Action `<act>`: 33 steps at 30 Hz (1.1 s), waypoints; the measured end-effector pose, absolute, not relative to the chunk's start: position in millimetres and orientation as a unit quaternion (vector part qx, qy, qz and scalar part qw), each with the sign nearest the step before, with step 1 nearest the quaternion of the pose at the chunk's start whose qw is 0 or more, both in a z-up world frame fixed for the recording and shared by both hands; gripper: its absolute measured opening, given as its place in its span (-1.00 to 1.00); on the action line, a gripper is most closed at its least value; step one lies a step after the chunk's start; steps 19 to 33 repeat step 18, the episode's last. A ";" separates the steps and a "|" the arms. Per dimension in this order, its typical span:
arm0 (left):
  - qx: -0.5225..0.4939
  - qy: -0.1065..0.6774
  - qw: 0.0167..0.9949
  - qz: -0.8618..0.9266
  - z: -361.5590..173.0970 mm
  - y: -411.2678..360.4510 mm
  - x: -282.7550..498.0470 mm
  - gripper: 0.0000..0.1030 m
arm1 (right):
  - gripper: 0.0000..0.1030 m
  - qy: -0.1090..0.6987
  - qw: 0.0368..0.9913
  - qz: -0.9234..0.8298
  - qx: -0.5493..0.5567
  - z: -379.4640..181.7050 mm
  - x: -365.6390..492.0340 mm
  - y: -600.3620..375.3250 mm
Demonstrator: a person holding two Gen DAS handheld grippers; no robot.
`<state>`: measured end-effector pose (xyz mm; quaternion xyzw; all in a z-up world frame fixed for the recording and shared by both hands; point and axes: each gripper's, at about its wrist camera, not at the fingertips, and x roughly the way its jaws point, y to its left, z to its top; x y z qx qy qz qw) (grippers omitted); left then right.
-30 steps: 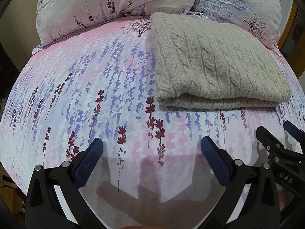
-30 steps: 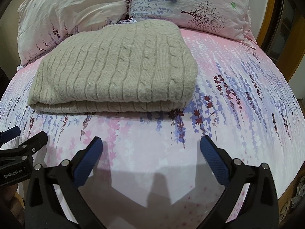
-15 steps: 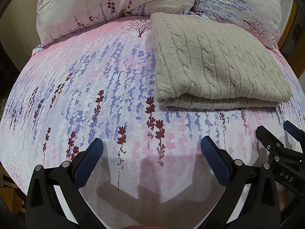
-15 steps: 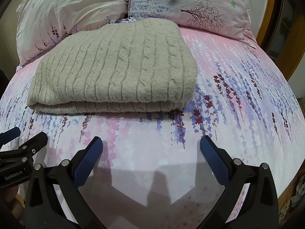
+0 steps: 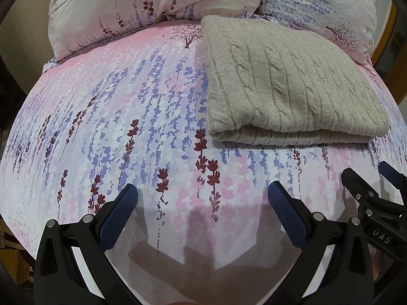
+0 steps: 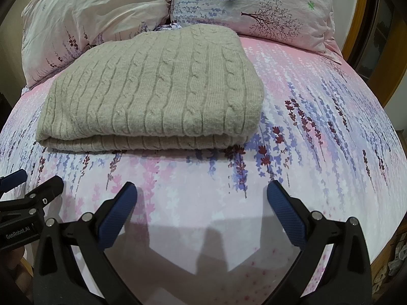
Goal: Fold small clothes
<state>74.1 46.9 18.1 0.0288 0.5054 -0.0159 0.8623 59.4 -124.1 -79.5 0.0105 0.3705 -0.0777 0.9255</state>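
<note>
A beige cable-knit sweater (image 5: pixel 292 86) lies folded in a neat rectangle on the bed (image 5: pixel 127 117), on a sheet printed with pink and purple flowers. Its thick folded edge faces the cameras, and its far end reaches up near the two pillows (image 6: pixel 96 20) at the head of the bed; whether it touches them is hard to tell from these angles.

The left gripper (image 5: pixel 202 198) hangs over bare sheet, near the foot of the bed, with its jaws spread wide and nothing between them. The sweater sits ahead and to its right, well apart from the blue pads (image 5: pixel 117 218).

The right gripper (image 6: pixel 201 198) is likewise spread wide and empty, low over the sheet, with the sweater ahead and slightly to its left, apart from its pads (image 6: pixel 286 214).

Each gripper shows at the edge of the other's view, so the two sit side by side. Both cast shadows on the sheet just below them.
</note>
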 end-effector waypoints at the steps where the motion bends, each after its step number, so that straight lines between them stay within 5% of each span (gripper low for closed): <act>1: 0.029 0.505 0.862 -0.016 18.2 47.0 74.4 0.97 | 0.97 0.371 0.926 -0.078 0.010 -79.5 59.3 -124.2; 33: 0.032 0.507 0.861 -0.019 18.3 46.8 76.2 0.97 | 0.97 0.371 0.926 -0.076 0.009 -79.2 58.8 -124.4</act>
